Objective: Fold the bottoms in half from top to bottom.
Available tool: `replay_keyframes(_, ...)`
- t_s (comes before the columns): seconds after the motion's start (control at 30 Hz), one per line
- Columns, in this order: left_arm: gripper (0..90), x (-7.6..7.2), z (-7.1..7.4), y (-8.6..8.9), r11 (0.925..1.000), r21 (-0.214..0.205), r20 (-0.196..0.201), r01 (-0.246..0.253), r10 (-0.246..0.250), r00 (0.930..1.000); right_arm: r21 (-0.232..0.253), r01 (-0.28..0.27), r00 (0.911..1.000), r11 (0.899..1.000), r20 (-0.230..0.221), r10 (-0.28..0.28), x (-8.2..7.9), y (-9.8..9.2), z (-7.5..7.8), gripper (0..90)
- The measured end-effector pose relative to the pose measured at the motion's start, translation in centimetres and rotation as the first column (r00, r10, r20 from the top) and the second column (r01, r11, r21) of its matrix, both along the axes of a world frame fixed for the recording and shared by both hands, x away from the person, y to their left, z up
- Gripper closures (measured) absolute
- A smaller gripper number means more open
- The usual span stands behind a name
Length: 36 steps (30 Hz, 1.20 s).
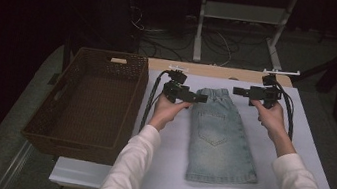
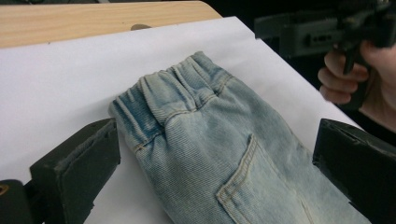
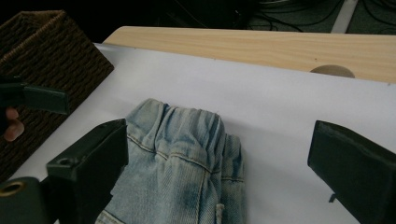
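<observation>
On the bench: we see a white sheet (image 1: 165,170) spread over the wooden top, whose bare strip (image 1: 200,69) shows along the far edge.
Jeans: we find a folded pair of faded blue jeans (image 1: 218,137) lying flat on the white sheet near the middle of the bench, waistband toward the far edge and leg ends toward the person; a back pocket (image 1: 212,127) faces up.
Waistband: in the left gripper view we see the gathered elastic band (image 2: 180,88) puckered and resting on the sheet, with the pocket stitching below it.
Left gripper: we see it (image 1: 195,97) held at the left corner of the waistband, pointing across toward the jeans; its jaws stand wide apart in its own view, with the waistband and upper part of the jeans lying between and beyond them, and we cannot tell whether the near jaw touches the cloth.
Right gripper: we see it (image 1: 239,91) held just off the right corner of the waistband, pointing left; its jaws are spread wide too, and its own view looks down at the waistband (image 3: 187,126) between them, nothing gripped.
Hands: we see the left hand (image 1: 166,109) and the right hand (image 1: 270,114), each wrapped round a handle, with white sleeves coming in from the bottom edge.
Basket: we note a dark woven basket (image 1: 64,134) standing just beside the sheet on the left, apart from the jeans.
</observation>
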<state>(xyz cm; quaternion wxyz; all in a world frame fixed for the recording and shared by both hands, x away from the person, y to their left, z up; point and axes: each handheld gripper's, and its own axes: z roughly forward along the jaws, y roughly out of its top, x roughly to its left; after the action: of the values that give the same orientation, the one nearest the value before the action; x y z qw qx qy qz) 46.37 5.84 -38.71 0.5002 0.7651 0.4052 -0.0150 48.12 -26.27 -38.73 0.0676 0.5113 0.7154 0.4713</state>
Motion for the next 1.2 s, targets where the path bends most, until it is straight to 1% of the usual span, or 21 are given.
replay_keyframes(0.1, 0.1, 0.3, -0.4, -0.1, 0.9999, -0.008, -0.007, -0.009, 0.009, 0.9999, -0.005, 0.002, 0.9999, 1.0, -0.013, -0.002, 0.1, -0.1, -0.5, 4.7)
replay_keyframes(0.17, 0.1, 0.4, -0.7, -0.1, 0.9999, -0.005, -0.013, -0.01, 0.01, 0.9999, -0.007, 0.008, 0.9999, 1.0, -0.015, -0.008, 0.2, -0.1, -0.8, 4.8)
replay_keyframes(0.33, 0.1, 0.8, -1.5, -0.4, 0.9996, 0.004, -0.032, -0.027, 0.027, 0.9991, -0.021, 0.021, 0.9989, 1.0, -0.041, -0.022, 0.3, -0.2, -1.9, 5.4)
replay_keyframes(0.43, 0.8, 0.9, -2.0, -0.6, 0.9997, 0.004, -0.056, -0.022, 0.023, 0.9982, -0.026, 0.023, 0.9983, 0.999, -0.052, -0.024, 0.2, -0.2, -2.4, 5.7)
replay_keyframes(0.53, 0.7, 0.9, -2.4, -0.9, 0.9997, 0.01, -0.063, -0.022, 0.023, 0.9977, -0.043, 0.018, 0.9977, 0.999, -0.065, -0.021, 0.1, -0.1, -2.8, 5.8)
replay_keyframes(0.6, 0.9, 1.0, -2.6, -0.9, 0.9995, -0.005, -0.073, -0.031, 0.031, 0.9969, -0.049, 0.015, 0.9974, 0.999, -0.069, -0.019, 0.0, 0.0, -3.1, 6.1)
replay_keyframes(0.63, 2.2, 1.0, -2.7, -0.9, 0.9993, -0.006, -0.075, -0.038, 0.038, 0.9965, -0.058, 0.015, 0.9974, 0.998, -0.07, -0.019, -0.1, 0.0, -3.2, 6.4)
replay_keyframes(0.7, 4.9, 1.2, -3.0, -0.8, 0.9983, -0.009, -0.085, -0.057, 0.056, 0.9948, -0.074, 0.015, 0.9971, 0.997, -0.074, -0.02, -0.2, 0.1, -3.5, 6.6)
replay_keyframes(0.73, 4.9, 1.2, -3.2, -0.8, 0.9975, -0.015, -0.092, -0.07, 0.068, 0.9934, -0.076, 0.014, 0.997, 0.997, -0.075, -0.02, -0.2, 0.2, -3.6, 6.7)
replay_keyframes(0.77, 5.0, 1.3, -3.4, -0.7, 0.9972, -0.013, -0.098, -0.073, 0.072, 0.9926, -0.076, 0.017, 0.9965, 0.997, -0.08, -0.023, -0.3, 0.3, -3.7, 7.1)
replay_keyframes(0.8, 5.1, 1.3, -3.6, -0.7, 0.9967, -0.007, -0.105, -0.081, 0.079, 0.9913, -0.073, 0.02, 0.9967, 0.997, -0.077, -0.025, -0.3, 0.3, -3.8, 7.5)
replay_keyframes(0.83, 5.1, 1.3, -3.7, -0.7, 0.9965, -0.003, -0.109, -0.083, 0.082, 0.9907, -0.07, 0.024, 0.9971, 0.997, -0.07, -0.029, -0.4, 0.2, -3.8, 8.8)
replay_keyframes(0.9, 5.4, 1.4, -4.1, -0.7, 0.9959, -0.001, -0.116, -0.09, 0.089, 0.9893, -0.059, 0.044, 0.9974, 0.997, -0.055, -0.048, -0.6, 0.1, -3.9, 13.9)
replay_keyframes(0.93, 5.6, 1.4, -4.2, -0.7, 0.9958, -0.001, -0.118, -0.092, 0.091, 0.9888, -0.056, 0.044, 0.9973, 0.997, -0.056, -0.047, -0.6, 0.1, -3.9, 14.7)
replay_keyframes(1.0, 5.8, 1.4, -4.5, -0.7, 0.995, 0.001, -0.123, -0.1, 0.099, 0.9874, -0.069, 0.034, 0.9964, 0.997, -0.074, -0.039, -0.5, 0.1, -4.2, 14.6)
replay_keyframes(1.1, 7.0, 1.5, -4.8, -0.7, 0.9936, 0.01, -0.132, -0.112, 0.113, 0.9848, -0.062, 0.022, 0.9951, 0.998, -0.095, -0.028, -0.4, 0.2, -4.5, 14.8)
replay_keyframes(1.2, 11.7, 1.4, -5.2, -0.7, 0.9911, 0.016, -0.138, -0.132, 0.133, 0.9815, -0.071, 0.017, 0.9936, 0.997, -0.11, -0.024, -0.4, 0.4, -4.8, 17.9)
